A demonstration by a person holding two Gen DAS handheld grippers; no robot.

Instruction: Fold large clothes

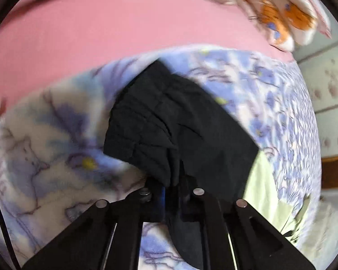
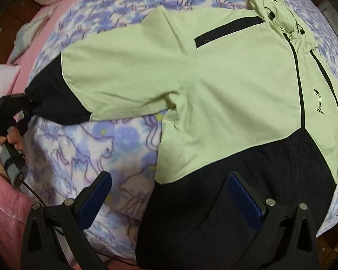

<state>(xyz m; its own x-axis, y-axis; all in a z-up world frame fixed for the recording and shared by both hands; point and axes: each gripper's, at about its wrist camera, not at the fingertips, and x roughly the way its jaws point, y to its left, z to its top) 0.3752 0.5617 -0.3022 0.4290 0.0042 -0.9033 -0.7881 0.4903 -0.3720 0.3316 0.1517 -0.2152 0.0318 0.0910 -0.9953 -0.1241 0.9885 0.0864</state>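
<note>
A light green and black hooded jacket (image 2: pixel 232 85) lies front up on a blue floral blanket (image 2: pixel 83 148), its left sleeve stretched out to the left. My left gripper (image 1: pixel 169 186) is shut on the sleeve's black cuff (image 1: pixel 169 123); in the right wrist view this gripper (image 2: pixel 22 103) holds the cuff (image 2: pixel 54 99) at the far left, with the hand below it. My right gripper (image 2: pixel 169 191) is open and empty, hovering over the jacket's black hem (image 2: pixel 214 202) near the front edge.
A pink sheet (image 1: pixel 124 29) lies beyond the blanket. A bundled cloth with orange print (image 1: pixel 284 20) sits at the back. Pink bedding (image 2: pixel 4 207) is at the lower left. A wall with paw prints (image 1: pixel 326 90) is at the right.
</note>
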